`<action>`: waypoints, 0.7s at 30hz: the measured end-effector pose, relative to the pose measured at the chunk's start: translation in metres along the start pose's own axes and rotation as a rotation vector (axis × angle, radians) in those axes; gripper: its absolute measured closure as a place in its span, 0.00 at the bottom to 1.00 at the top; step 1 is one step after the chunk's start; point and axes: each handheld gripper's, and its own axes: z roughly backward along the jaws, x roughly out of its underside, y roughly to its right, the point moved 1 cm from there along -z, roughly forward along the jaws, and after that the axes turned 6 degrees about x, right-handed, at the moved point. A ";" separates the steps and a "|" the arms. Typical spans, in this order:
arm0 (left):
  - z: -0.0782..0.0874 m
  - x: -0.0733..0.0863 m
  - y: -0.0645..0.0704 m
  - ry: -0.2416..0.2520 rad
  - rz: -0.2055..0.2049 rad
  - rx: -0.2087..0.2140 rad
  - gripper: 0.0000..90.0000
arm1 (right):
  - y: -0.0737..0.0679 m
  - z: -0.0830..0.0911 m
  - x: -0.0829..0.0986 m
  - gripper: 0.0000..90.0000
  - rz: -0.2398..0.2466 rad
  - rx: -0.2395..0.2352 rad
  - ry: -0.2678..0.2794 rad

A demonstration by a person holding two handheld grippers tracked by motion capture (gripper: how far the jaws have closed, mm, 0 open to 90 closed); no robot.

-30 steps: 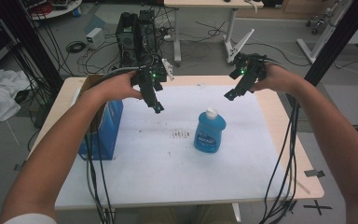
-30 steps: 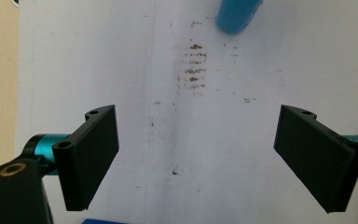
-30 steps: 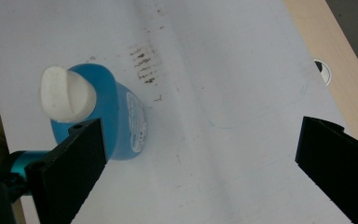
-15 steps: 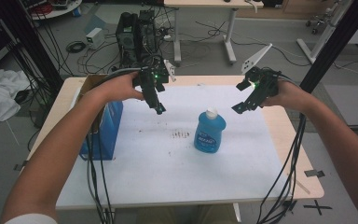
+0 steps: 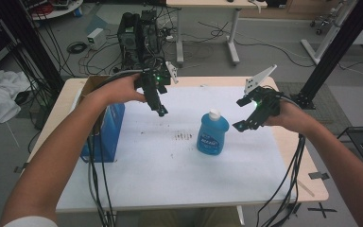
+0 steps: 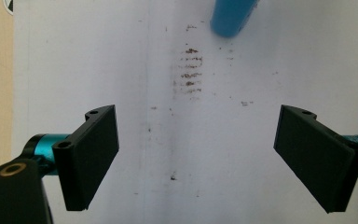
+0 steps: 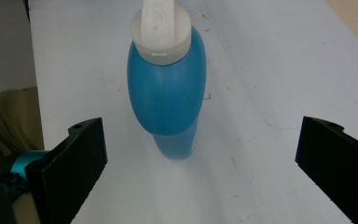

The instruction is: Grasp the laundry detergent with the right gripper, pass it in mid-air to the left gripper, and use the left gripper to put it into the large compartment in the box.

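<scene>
A blue bottle (image 5: 212,136) with a white cap (image 5: 213,115) stands upright on the white mat (image 5: 170,165) near the table's middle. My right gripper (image 5: 242,114) hovers just right of it, open, its jaws pointing at the bottle from above. In the right gripper view the bottle (image 7: 168,93) stands ahead between the wide-open jaws of that gripper (image 7: 200,172), untouched. My left gripper (image 5: 159,109) hangs above the mat, left of and behind the bottle, open and empty. In the left gripper view this gripper (image 6: 196,154) looks down on brown stains (image 6: 189,70), with the bottle's side (image 6: 230,16) at the top.
A blue box (image 5: 105,132) with an open cardboard top stands at the table's left edge under the left forearm. Black cables (image 5: 97,179) trail from both grippers over the front edge. Brown stains (image 5: 184,136) mark the mat left of the bottle.
My right gripper has come down and toward the person, ending just right of the bottle. The left gripper has barely moved. The bottle stands where it was.
</scene>
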 end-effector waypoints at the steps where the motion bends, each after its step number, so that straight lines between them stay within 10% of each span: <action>1: 0.000 0.000 0.000 -0.001 -0.001 0.000 0.15 | -0.001 0.000 0.001 0.01 -0.009 -0.001 0.001; 21: -0.002 -0.002 0.001 0.002 0.000 0.007 0.15 | -0.011 -0.023 0.032 0.01 -0.029 0.000 0.094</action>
